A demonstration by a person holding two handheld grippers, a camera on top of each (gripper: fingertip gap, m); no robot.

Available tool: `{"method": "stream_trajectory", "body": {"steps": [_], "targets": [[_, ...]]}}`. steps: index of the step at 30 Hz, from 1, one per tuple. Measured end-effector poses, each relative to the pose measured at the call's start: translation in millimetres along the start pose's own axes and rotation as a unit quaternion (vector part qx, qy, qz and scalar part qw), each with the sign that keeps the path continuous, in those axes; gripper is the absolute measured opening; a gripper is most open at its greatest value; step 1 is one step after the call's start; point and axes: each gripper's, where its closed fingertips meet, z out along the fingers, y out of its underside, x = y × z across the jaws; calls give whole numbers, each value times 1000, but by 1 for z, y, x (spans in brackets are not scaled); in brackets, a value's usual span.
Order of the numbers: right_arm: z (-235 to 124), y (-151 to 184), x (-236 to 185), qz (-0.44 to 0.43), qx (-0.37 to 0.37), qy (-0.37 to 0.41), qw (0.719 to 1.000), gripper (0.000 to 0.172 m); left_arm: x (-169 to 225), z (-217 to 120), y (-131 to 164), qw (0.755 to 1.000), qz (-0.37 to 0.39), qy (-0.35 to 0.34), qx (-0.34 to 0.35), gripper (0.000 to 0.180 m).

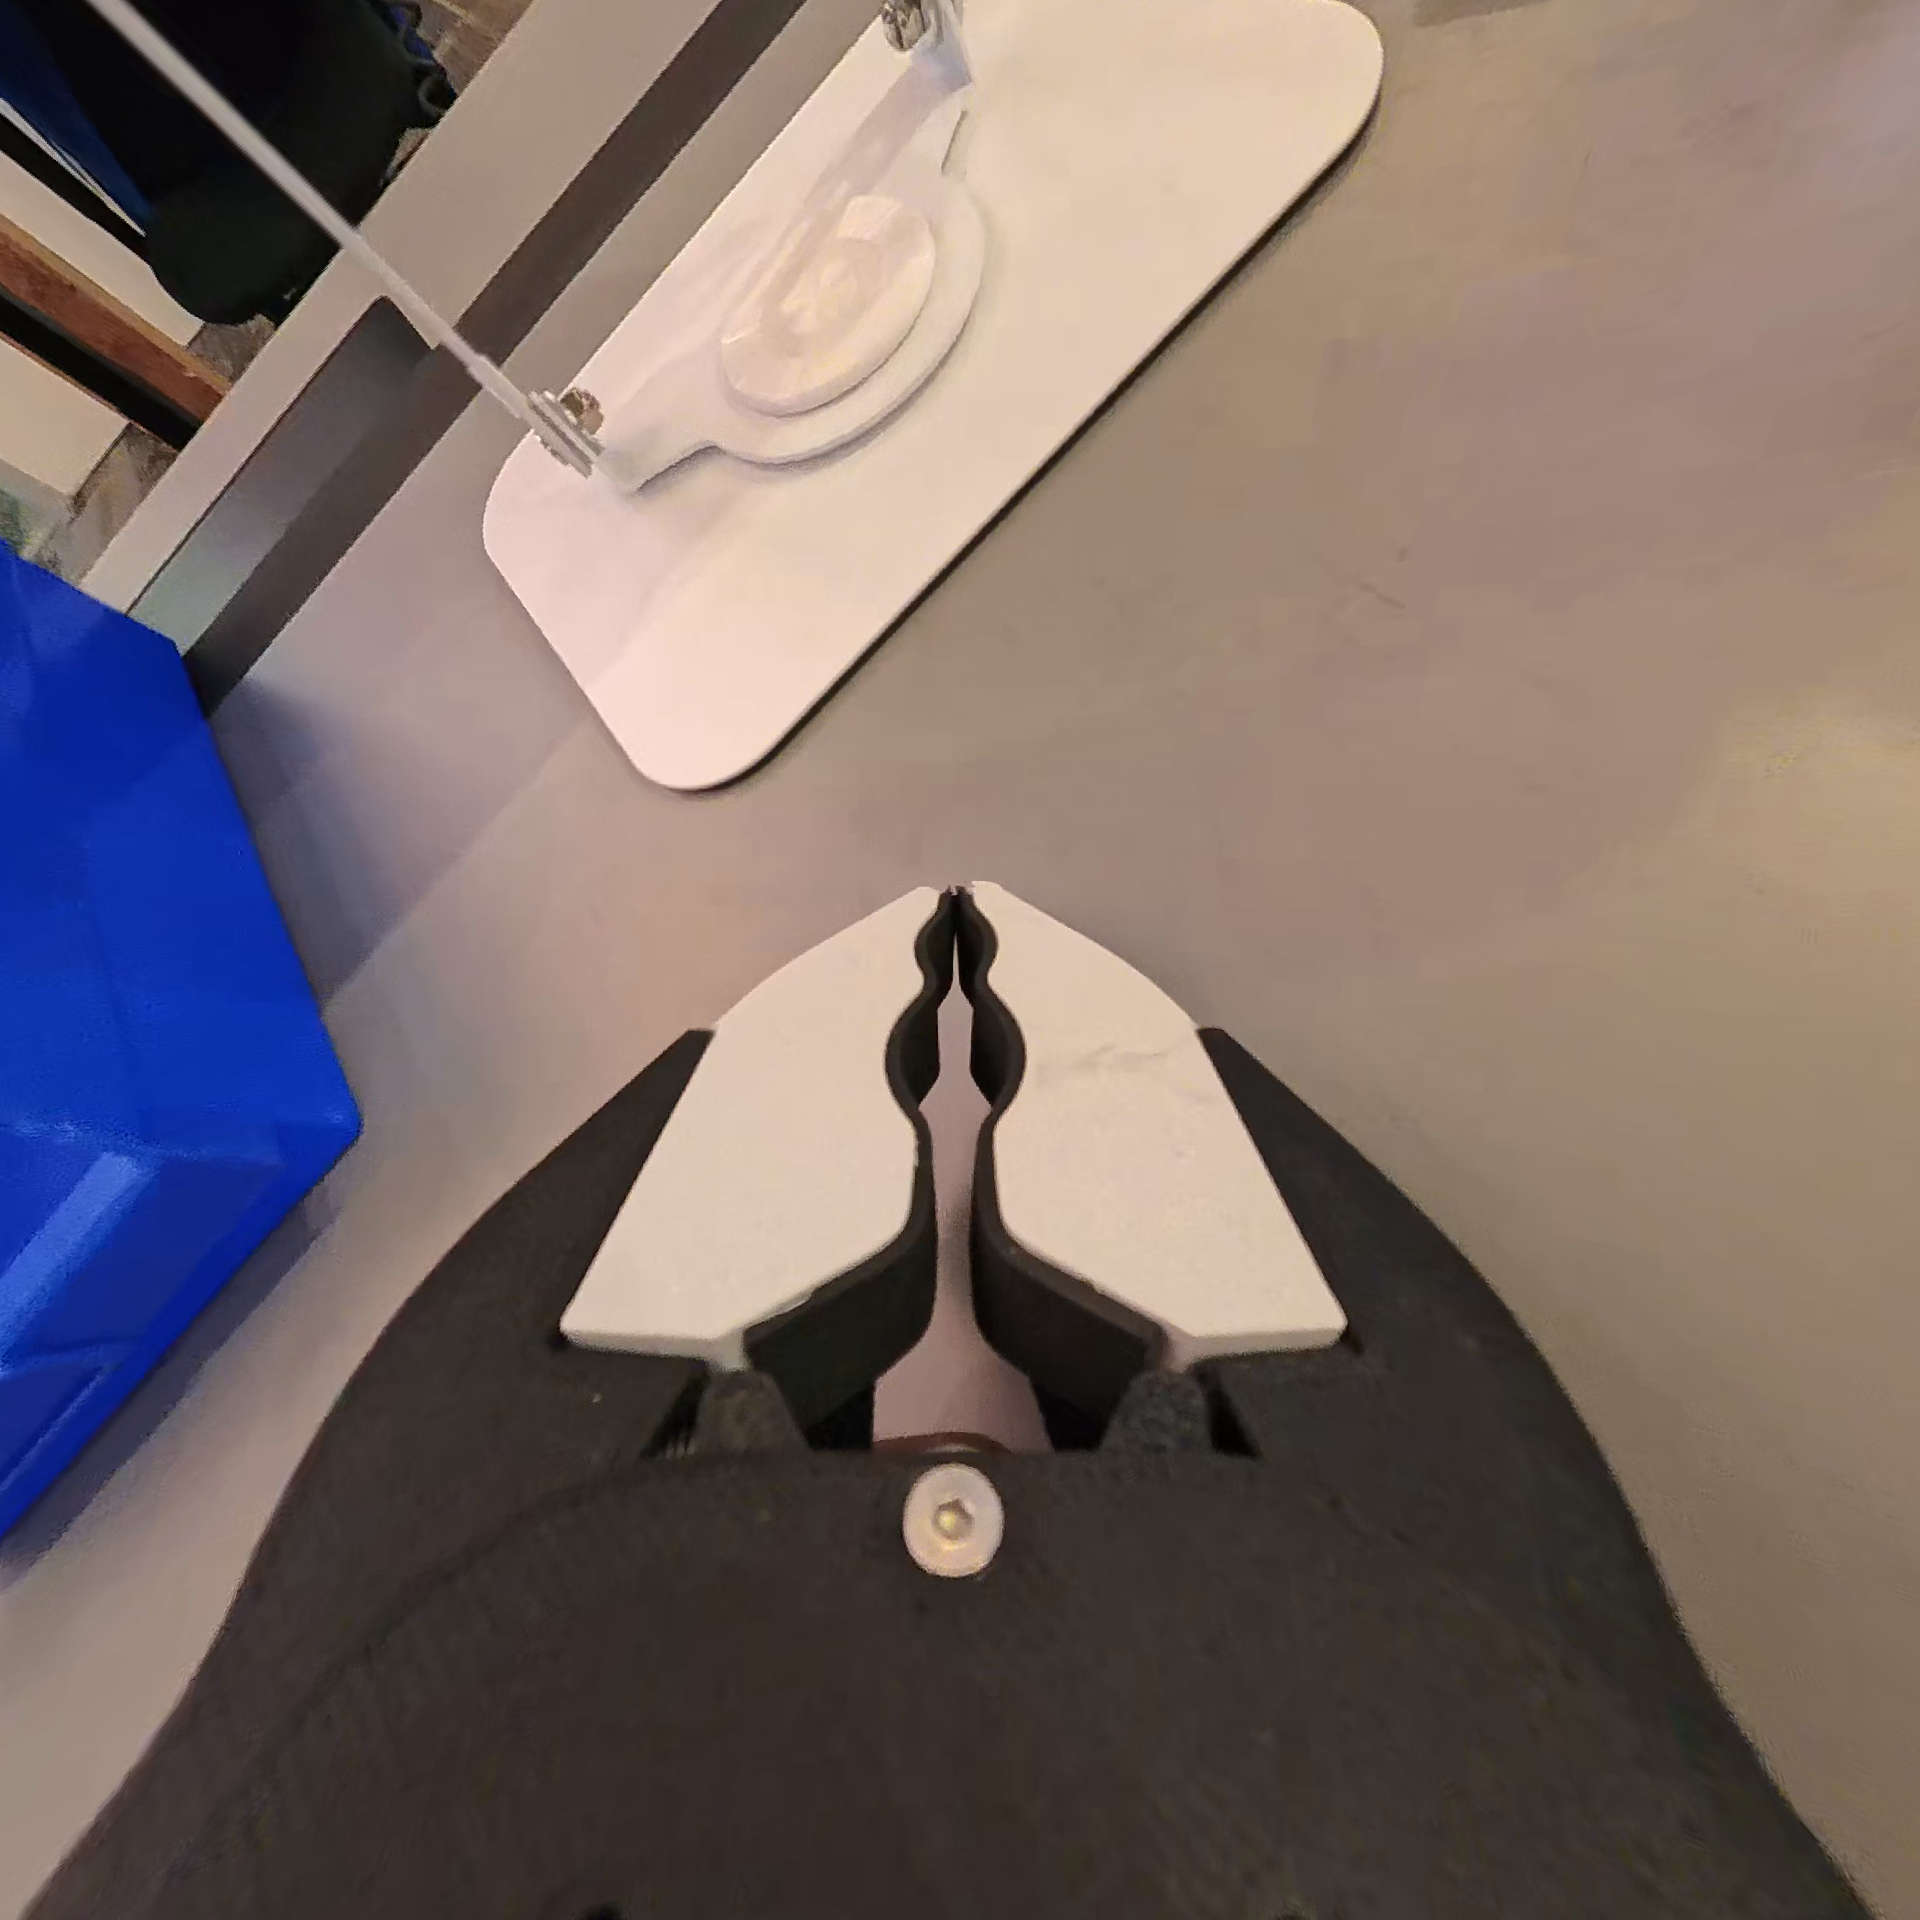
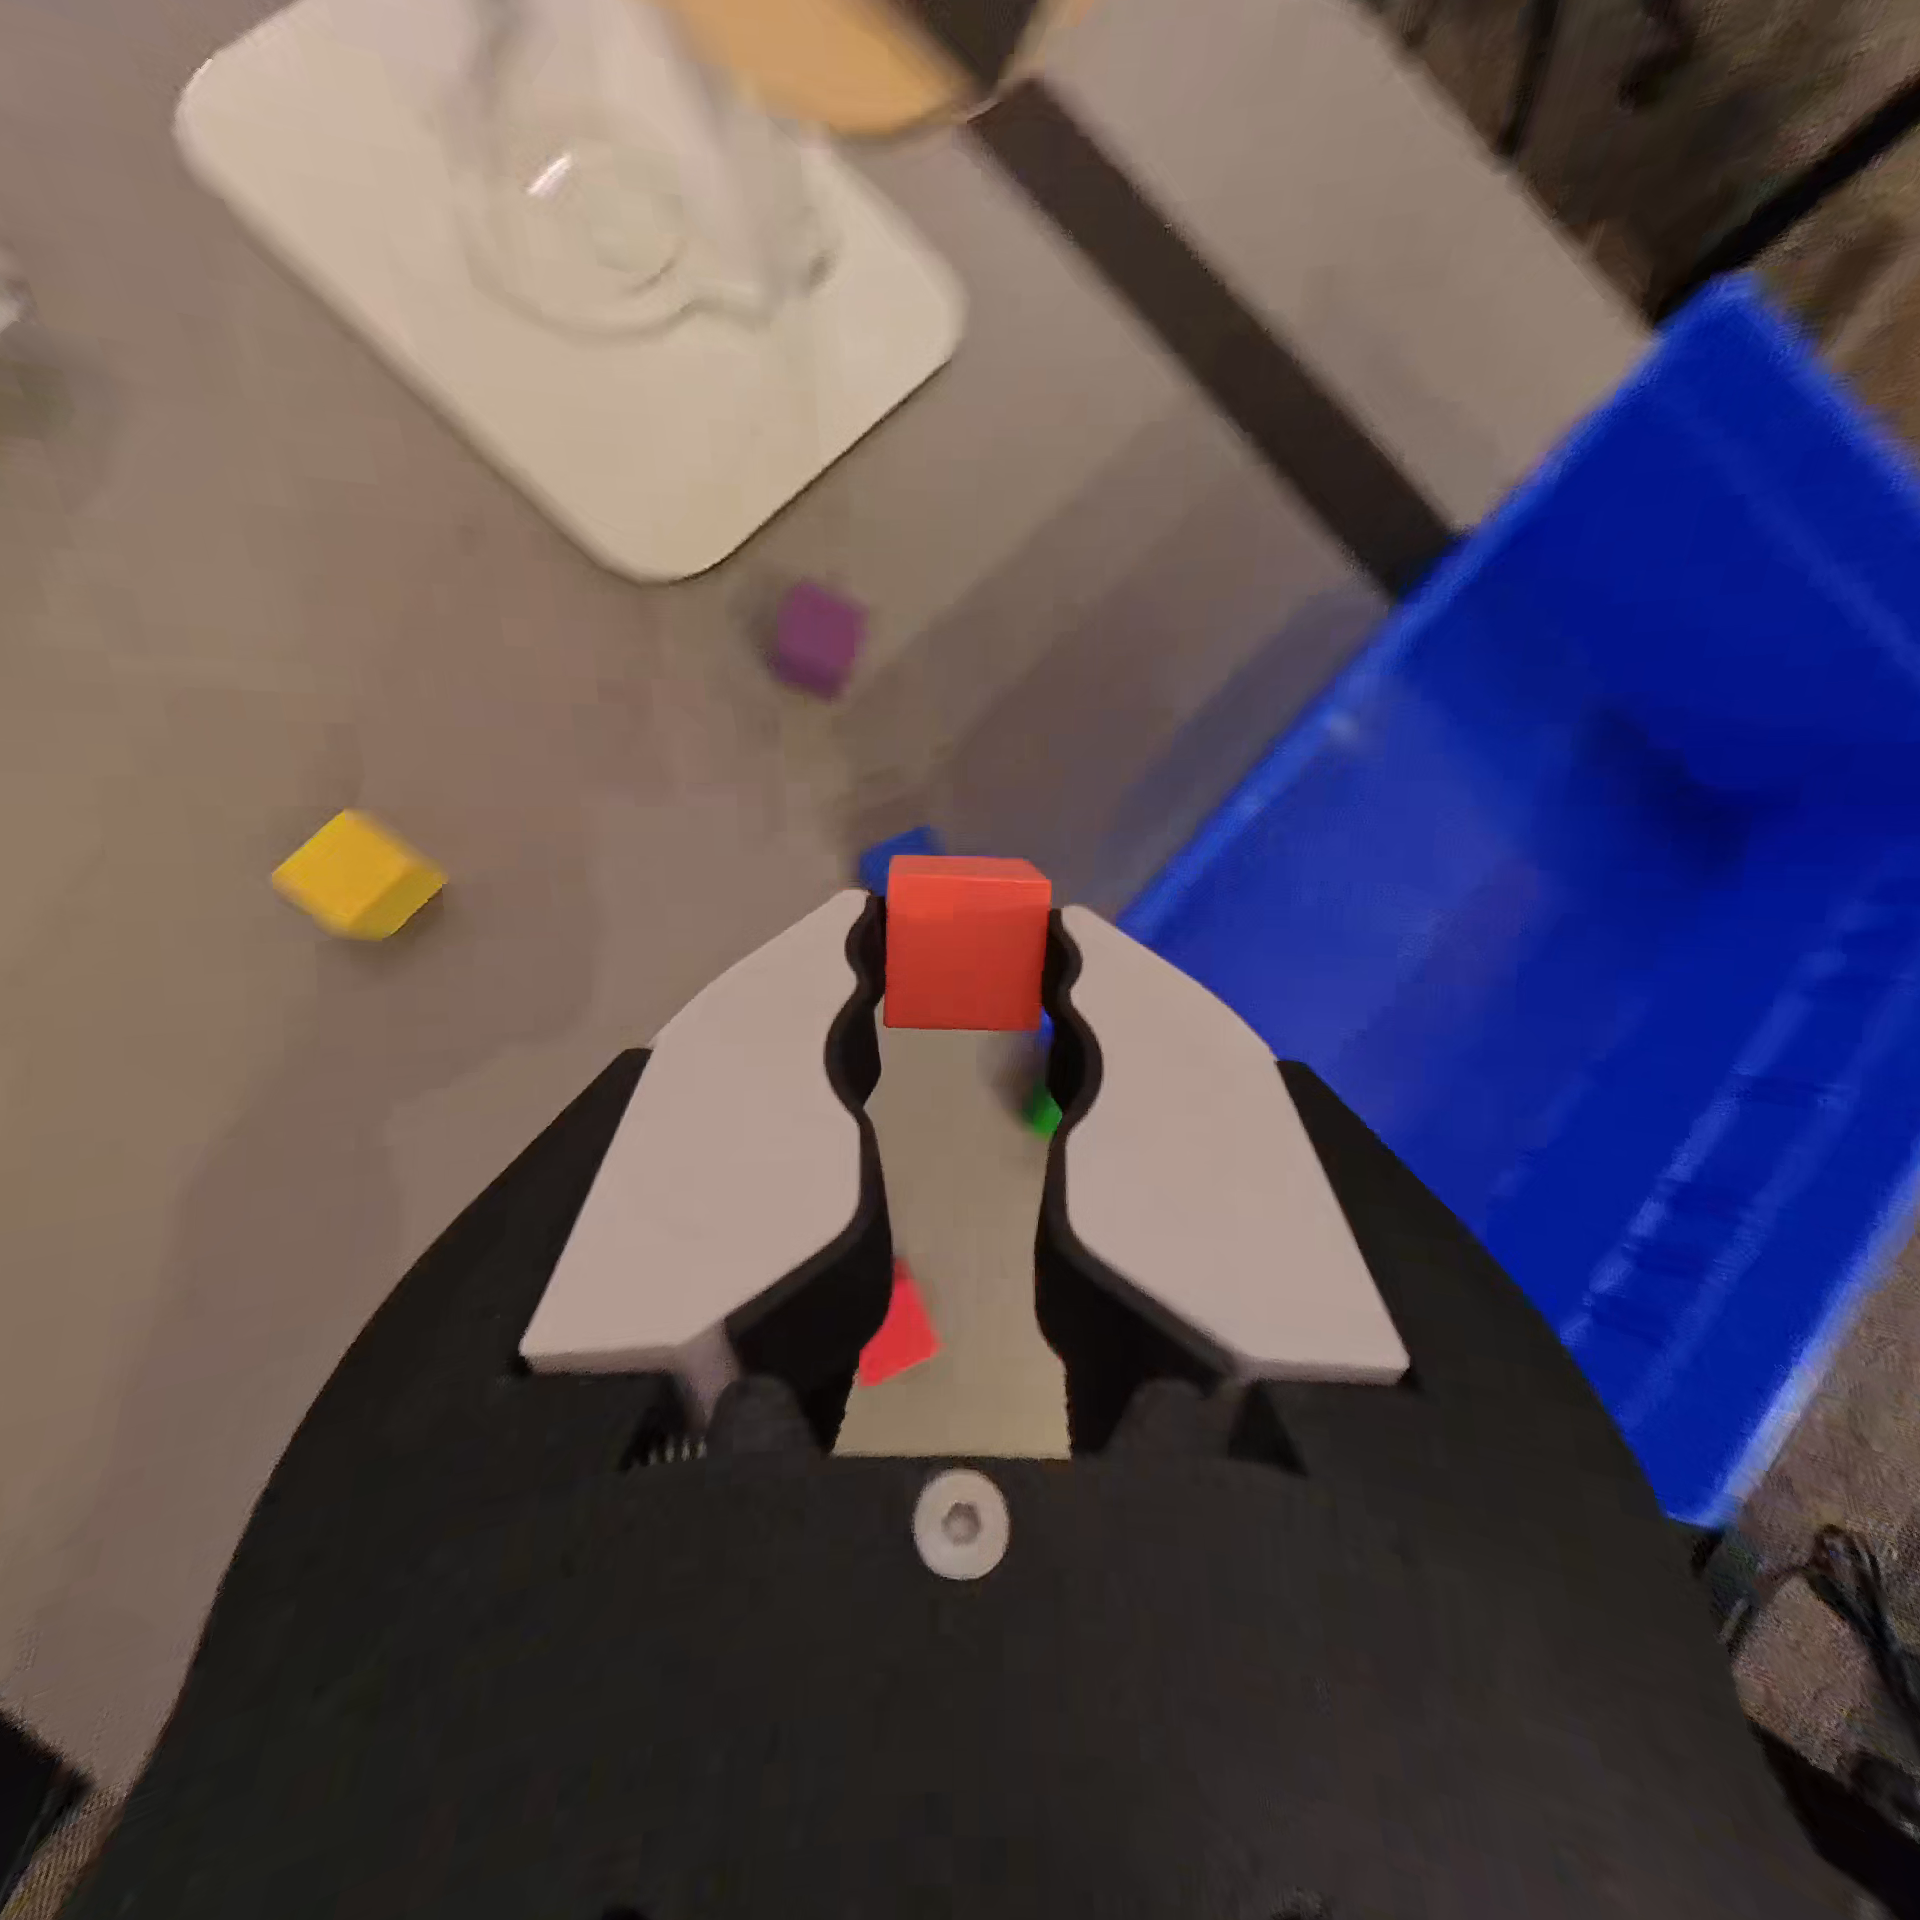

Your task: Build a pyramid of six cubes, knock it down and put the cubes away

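Right gripper clamps orange-red cube, both pads pressed on its sides, just left of blue bin; left gripper closed on nothing; loose on grey table — blue cube nearest bin, purple cube farther, yellow cube farthest.

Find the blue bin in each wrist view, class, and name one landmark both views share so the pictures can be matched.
Left wrist view: the blue bin fills the left edge, left of the shut left gripper.
Right wrist view: the bin fills the right side, right of the right gripper, which grips an orange cube.
Shared landmark: the white base plate on the grey table.
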Motion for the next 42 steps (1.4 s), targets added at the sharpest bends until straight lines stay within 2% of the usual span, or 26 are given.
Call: {"method": "stream_trajectory", "body": {"steps": [2, 4, 9, 15, 20, 26, 28, 31, 33, 35, 39, 42], "targets": [[-4, -9, 44, 38, 11, 25, 999, 29, 2, 5, -2, 1000, 14, -4, -7, 0], [7, -10, 84, 71, 2, 37, 997, 29, 4, 9, -7, 1000, 24, -6, -5, 0], [66, 4, 147, 90, -59, 49, 993, 29, 9, 20, -18, 999, 42, -8, -2, 0], [129, 22, 177, 115, -121, 38, 985, 30, 9, 24, -22, 999, 47, -10, 0, 0], [154, 24, 195, 119, -153, 44, 980, 29, 9, 25, -22, 999, 42, -5, -1, 0], [178, 39, 197, 137, -187, 14, 973, 31, 10, 25, -22, 999, 39, 0, -1, 0], [175, 39, 208, 120, -182, 56, 974, 51, 10, 25, -22, 999, 38, 1, -1, 0], [143, 16, 216, 102, -130, 100, 981, 53, 10, 25, -22, 999, 37, 2, -2, 0], [109, -6, 210, 84, -87, 115, 986, 50, 10, 25, -22, 999, 36, 3, -2, 0], [74, -29, 183, 57, -41, 100, 993, 46, 10, 25, -22, 999, 36, 4, -2, 0], [33, -60, 68, -59, 27, -32, 997, 41, 10, 25, -22, 999, 33, 6, -2, 0], [40, -58, -14, -153, 43, -114, 981, 42, 10, 25, -22, 999, 34, 5, -2, 0]]}}
